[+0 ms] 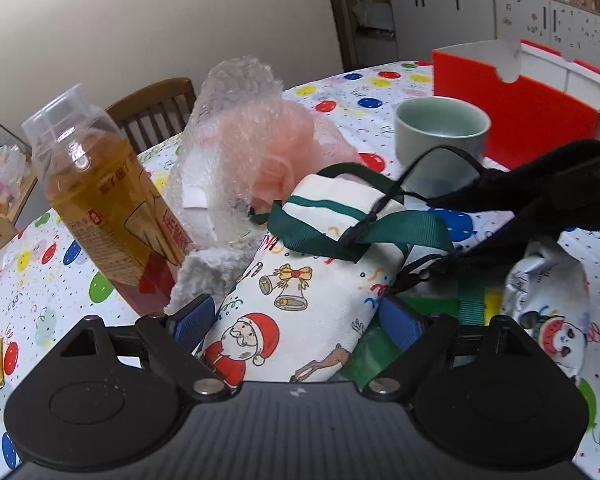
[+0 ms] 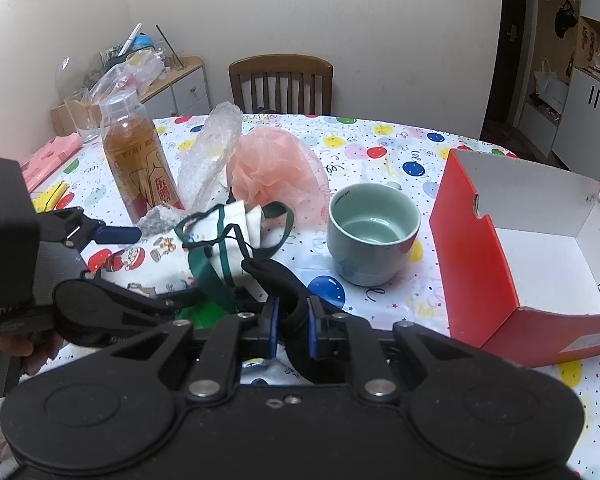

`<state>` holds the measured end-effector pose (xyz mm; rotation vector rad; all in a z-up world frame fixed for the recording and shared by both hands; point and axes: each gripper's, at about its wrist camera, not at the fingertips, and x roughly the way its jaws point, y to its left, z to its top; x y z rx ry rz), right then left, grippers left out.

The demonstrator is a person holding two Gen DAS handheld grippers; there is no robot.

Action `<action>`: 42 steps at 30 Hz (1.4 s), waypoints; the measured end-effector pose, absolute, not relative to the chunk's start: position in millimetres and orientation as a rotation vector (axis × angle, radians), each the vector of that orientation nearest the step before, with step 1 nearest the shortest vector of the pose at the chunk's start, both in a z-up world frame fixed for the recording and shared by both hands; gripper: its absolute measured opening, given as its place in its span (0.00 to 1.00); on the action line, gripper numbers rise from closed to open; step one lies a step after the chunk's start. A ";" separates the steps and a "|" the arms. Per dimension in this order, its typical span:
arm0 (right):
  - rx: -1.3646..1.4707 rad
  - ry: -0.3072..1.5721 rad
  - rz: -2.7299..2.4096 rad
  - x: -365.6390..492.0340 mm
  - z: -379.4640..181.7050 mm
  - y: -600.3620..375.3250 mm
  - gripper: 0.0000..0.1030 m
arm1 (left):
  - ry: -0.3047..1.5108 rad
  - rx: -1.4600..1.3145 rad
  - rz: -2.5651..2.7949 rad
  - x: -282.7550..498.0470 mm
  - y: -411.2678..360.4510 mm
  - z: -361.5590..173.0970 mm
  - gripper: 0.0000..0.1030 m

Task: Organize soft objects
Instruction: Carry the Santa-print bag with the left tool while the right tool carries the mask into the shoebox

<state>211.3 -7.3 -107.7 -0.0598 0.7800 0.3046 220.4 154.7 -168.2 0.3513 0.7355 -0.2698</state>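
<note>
A Christmas-print cloth bag point(image 1: 300, 312) with green straps lies between the fingers of my left gripper point(image 1: 296, 316), whose blue pads stand on either side of it; whether they press it I cannot tell. It also shows in the right wrist view point(image 2: 160, 260). My right gripper point(image 2: 293, 326) is shut on a black soft cloth point(image 2: 284, 280), seen at the right in the left wrist view point(image 1: 540, 196). A pink mesh pouf point(image 2: 276, 168) and bubble wrap point(image 2: 212, 148) lie behind the bag. An open red box point(image 2: 540, 240) stands at the right.
A tea bottle point(image 2: 140, 160) stands left of the bubble wrap. A pale green cup point(image 2: 370, 236) sits between the soft things and the box. A white crumpled packet point(image 1: 548, 304) lies at the right. A wooden chair point(image 2: 280, 84) stands behind the table.
</note>
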 end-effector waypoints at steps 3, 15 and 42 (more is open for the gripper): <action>-0.061 0.792 0.300 212.8 -109.7 -6.2 0.11 | 0.743 0.340 -0.254 224.3 157.2 -170.0 0.67; -0.055 0.741 0.286 208.5 -87.7 -15.8 0.07 | 0.704 0.267 -0.236 222.6 167.7 -151.5 0.14; 0.050 0.500 0.287 202.1 9.5 -147.7 0.06 | 0.579 0.057 -0.295 189.7 131.6 -15.4 0.13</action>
